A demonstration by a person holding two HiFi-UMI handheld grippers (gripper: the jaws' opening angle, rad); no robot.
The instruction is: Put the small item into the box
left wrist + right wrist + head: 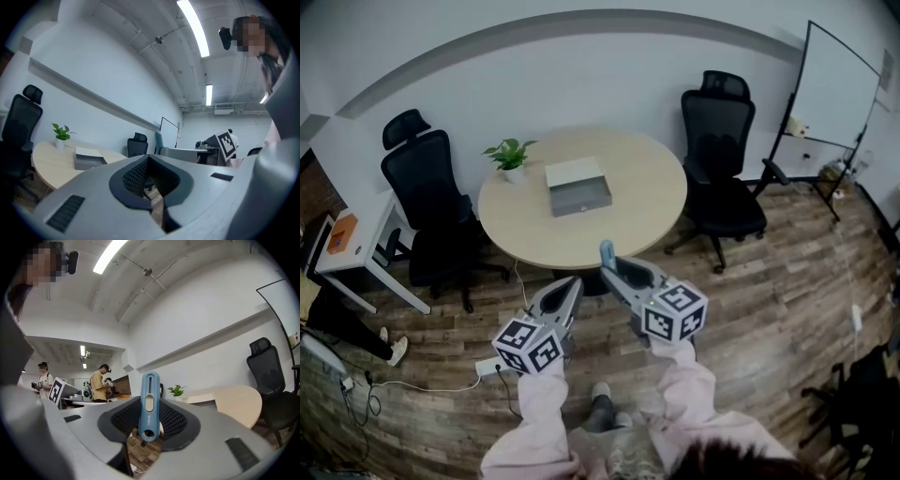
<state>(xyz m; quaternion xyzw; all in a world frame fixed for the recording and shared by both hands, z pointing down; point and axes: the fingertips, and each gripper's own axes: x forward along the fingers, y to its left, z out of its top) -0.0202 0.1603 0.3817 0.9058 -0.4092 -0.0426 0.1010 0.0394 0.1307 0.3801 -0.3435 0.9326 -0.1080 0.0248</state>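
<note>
Blue and slim, the small item (149,404) stands upright, pinched between the pads of the right gripper (617,272), held in the air short of the round wooden table (647,216). On that table sits the grey box (576,186), near a potted plant (511,155). The left gripper (569,292) has its jaws pressed together on nothing.

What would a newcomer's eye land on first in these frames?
The blue utility knife clamped in the right hand-held gripper, dead centre of the right gripper view. Next, in the head view, the round table ahead of the person, bearing a grey box near its middle and a small potted plant towards its left edge.
</note>
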